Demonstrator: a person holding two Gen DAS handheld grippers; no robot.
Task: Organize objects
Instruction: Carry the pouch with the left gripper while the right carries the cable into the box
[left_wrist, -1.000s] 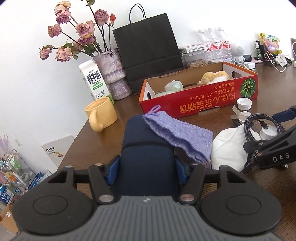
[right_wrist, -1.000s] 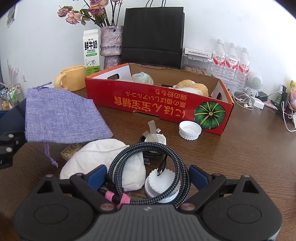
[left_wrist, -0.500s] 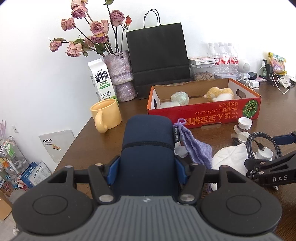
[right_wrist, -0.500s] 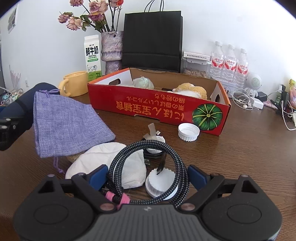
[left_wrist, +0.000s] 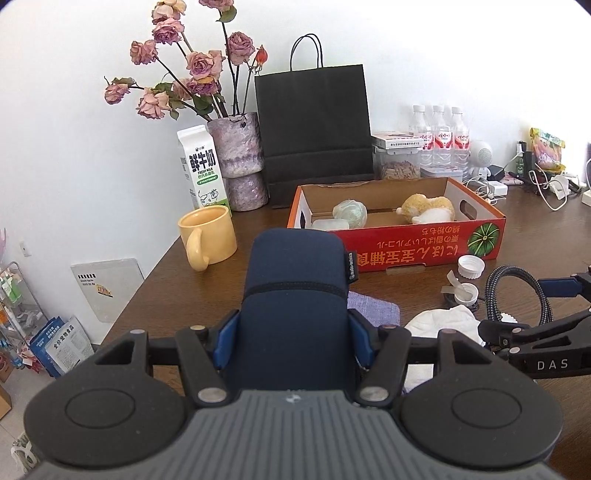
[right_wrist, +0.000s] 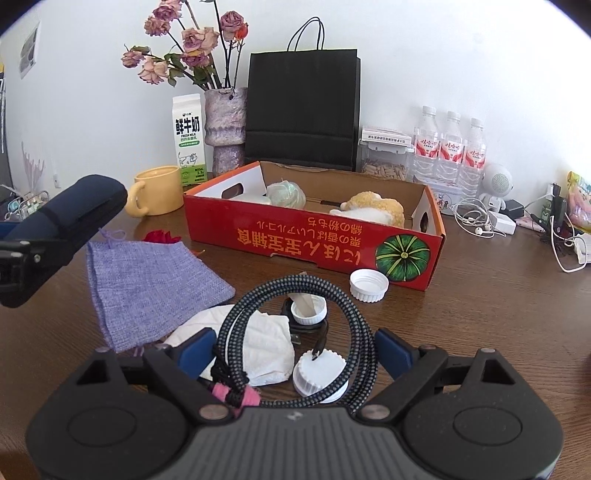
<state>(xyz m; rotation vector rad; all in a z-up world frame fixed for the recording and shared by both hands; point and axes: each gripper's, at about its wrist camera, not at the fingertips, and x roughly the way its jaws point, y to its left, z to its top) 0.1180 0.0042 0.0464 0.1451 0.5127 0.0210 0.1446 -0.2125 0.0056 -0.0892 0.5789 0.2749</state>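
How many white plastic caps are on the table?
3: one cap by the red box near its pumpkin picture, one holding a strip of tape, one inside the coiled cable. More may hide under the tissue.

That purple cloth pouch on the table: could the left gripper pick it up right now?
Probably not. The left gripper is already clamped on a dark blue case, so its jaws are full. The purple pouch lies flat and uncovered just below it.

A coiled braided cable (right_wrist: 295, 332) sits between the wide-set fingers of the right gripper (right_wrist: 295, 349), with a purple pouch (right_wrist: 147, 284) ahead-left and a red box (right_wrist: 314, 232) beyond.
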